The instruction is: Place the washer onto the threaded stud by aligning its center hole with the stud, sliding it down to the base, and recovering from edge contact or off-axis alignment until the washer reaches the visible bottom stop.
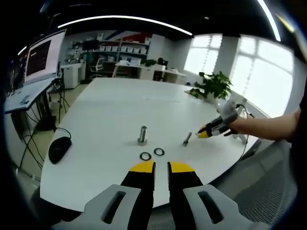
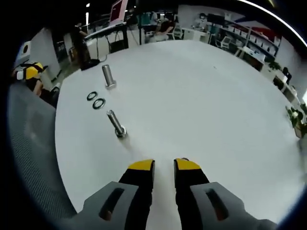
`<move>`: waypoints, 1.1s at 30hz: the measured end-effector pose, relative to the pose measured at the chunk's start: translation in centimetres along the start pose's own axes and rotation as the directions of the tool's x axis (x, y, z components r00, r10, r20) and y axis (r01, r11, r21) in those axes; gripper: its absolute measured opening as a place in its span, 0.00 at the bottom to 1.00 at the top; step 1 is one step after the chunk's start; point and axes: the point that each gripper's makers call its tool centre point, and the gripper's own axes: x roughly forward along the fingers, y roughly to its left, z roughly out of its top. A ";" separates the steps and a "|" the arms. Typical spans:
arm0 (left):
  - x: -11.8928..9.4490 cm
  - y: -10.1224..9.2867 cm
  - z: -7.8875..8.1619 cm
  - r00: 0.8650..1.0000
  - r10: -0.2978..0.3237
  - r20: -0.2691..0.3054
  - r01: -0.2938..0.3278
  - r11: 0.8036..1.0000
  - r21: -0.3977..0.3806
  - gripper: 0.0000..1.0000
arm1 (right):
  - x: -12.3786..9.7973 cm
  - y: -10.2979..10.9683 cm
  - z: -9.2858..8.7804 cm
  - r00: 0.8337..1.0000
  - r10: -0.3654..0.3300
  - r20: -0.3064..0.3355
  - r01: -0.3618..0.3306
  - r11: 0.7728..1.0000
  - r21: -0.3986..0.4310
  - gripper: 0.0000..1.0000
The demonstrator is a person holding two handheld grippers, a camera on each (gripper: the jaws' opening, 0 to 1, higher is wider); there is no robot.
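Note:
A short threaded stud (image 1: 142,135) stands upright on the white table (image 1: 115,110). In front of it two dark washers (image 1: 145,156) (image 1: 159,152) lie flat, side by side. A second bolt (image 1: 186,139) lies on its side to the right. My left gripper (image 1: 161,167) hovers at the table's near edge, open by a narrow gap and holding nothing. My right gripper (image 1: 204,130) reaches in from the right, close to the lying bolt. In the right gripper view, the right gripper (image 2: 164,165) is open and empty just short of the lying bolt (image 2: 116,124), with the washers (image 2: 92,96) (image 2: 99,103) and stud (image 2: 109,76) beyond it.
A black mouse (image 1: 59,148) lies near the table's left edge. A potted plant (image 1: 213,85) stands at the far right corner. Desks with a monitor (image 1: 43,57) stand off to the left. The left gripper (image 2: 29,73) shows past the table's edge.

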 end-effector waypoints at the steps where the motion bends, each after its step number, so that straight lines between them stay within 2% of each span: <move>1: 0.0 0.0 0.0 1.000 0.002 -0.002 -0.002 1.000 0.003 0.07 | 0.0 -0.4 -0.2 1.000 -0.015 0.000 0.015 1.000 0.012 0.18; 6: 0.0 0.1 -0.2 1.000 0.004 -0.009 -0.003 1.000 0.003 0.07 | -0.1 -2.0 -0.6 0.998 -0.064 0.016 0.063 0.997 0.043 0.18; 10: 0.1 0.1 -0.2 1.000 0.005 -0.015 -0.005 1.000 0.002 0.07 | 0.0 -2.6 -0.4 0.995 -0.081 0.052 0.076 0.993 0.094 0.18; 15: 0.1 0.1 -0.2 1.000 0.007 -0.018 -0.007 1.000 0.000 0.07 | 0.2 -3.0 -0.6 0.994 -0.095 0.052 0.089 0.990 0.108 0.18; 21: 0.1 0.0 0.0 1.000 0.010 -0.007 -0.010 1.000 -0.005 0.07 | 0.7 -3.1 -1.2 0.995 -0.085 0.052 0.077 0.987 0.143 0.18; 25: 0.1 0.0 0.0 1.000 0.011 -0.009 -0.011 1.000 -0.004 0.07 | 1.0 -2.9 -1.4 0.996 -0.083 0.044 0.076 0.989 0.128 0.18; 26: 0.1 0.0 0.1 1.000 0.012 -0.007 -0.012 1.000 -0.005 0.07 | 1.0 -3.0 -1.1 0.995 -0.083 0.062 0.074 0.989 0.129 0.18; 33: 0.2 0.0 0.1 1.000 0.012 -0.004 -0.012 1.000 -0.005 0.07 | 1.2 -2.9 -1.0 0.994 -0.080 0.069 0.070 0.989 0.134 0.15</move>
